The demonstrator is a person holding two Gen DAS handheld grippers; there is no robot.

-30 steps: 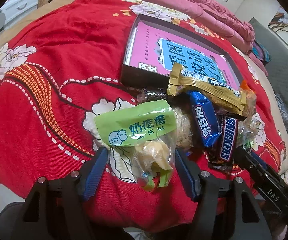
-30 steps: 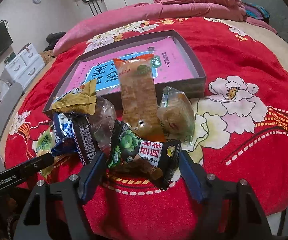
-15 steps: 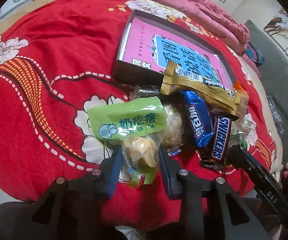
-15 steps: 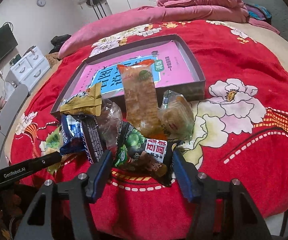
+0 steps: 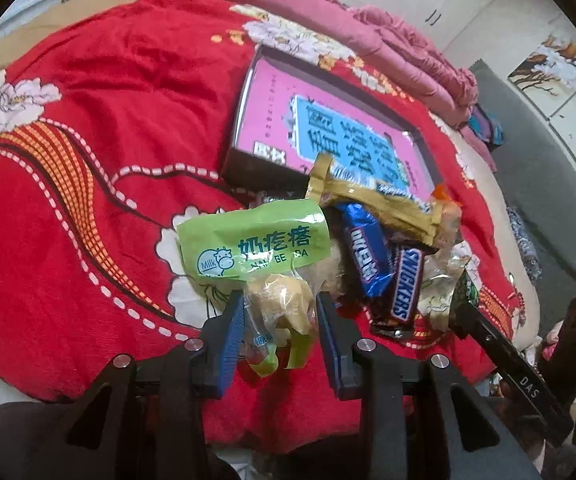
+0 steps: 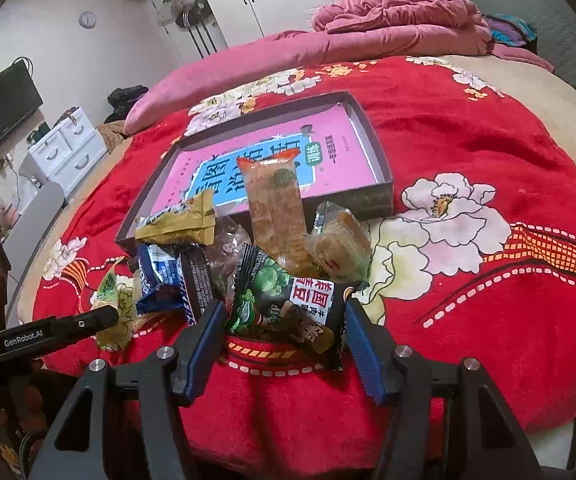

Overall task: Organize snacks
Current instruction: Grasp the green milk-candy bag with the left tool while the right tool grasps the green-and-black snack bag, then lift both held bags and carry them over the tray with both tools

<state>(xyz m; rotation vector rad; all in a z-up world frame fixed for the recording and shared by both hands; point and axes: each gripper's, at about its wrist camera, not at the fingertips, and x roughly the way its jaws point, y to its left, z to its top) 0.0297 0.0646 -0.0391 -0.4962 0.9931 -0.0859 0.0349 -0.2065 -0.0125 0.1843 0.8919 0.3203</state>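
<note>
Your left gripper has its blue pads pressed against the clear lower end of the green milk-candy bag; the bag's bottom edge is crumpled between them and its print there is unreadable. Your right gripper stands wider, jaws on either side of the black pea-snack packet; whether the pads touch it, you cannot tell.

Behind these lies the pile on the red blanket: a blue bar and a Snickers bar overlapping, a gold wrapper across them, an orange-ended cracker pack leaning on the box wall, and a clear-wrapped cake partly covered by the black packet.

Farther off, the open box shows a pink printed floor, its near wall mostly hidden by snacks.
</note>
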